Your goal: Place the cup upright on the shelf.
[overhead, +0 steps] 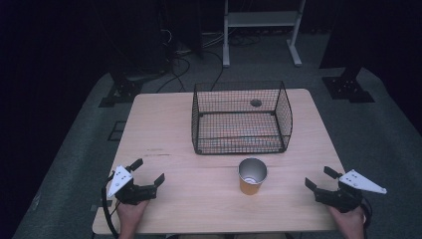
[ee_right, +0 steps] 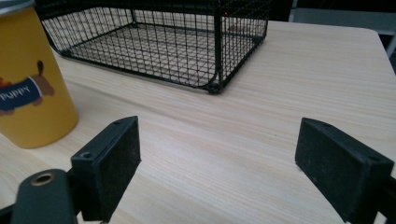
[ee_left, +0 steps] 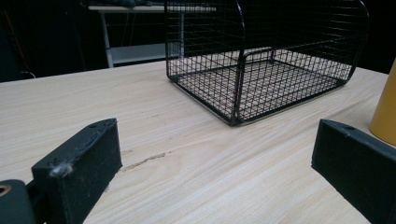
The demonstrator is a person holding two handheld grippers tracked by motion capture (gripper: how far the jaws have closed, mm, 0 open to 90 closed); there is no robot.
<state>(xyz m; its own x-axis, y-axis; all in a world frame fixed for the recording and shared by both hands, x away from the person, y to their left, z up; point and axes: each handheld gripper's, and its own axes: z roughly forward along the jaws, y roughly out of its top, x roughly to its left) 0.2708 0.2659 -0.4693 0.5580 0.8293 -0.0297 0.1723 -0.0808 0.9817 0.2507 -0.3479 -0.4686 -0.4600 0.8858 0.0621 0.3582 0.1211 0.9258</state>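
A yellow cup (overhead: 252,176) with a silvery inside stands upright on the wooden table (overhead: 164,124), just in front of a black wire basket (overhead: 241,118). The cup (ee_right: 30,79) carries a dog picture and the word PUPPY. My left gripper (overhead: 148,172) rests open near the table's front left, held by a hand, nothing between its jaws. My right gripper (overhead: 321,178) sits open at the front right, also empty. From the left gripper view the basket (ee_left: 261,60) lies ahead and the cup's edge (ee_left: 386,112) shows at far right.
The basket is empty, and a round hole (overhead: 256,103) in the tabletop shows through its mesh. Beyond the table stand a white metal frame (overhead: 261,25), loose cables (overhead: 181,64) on the floor and black stand bases (overhead: 348,87).
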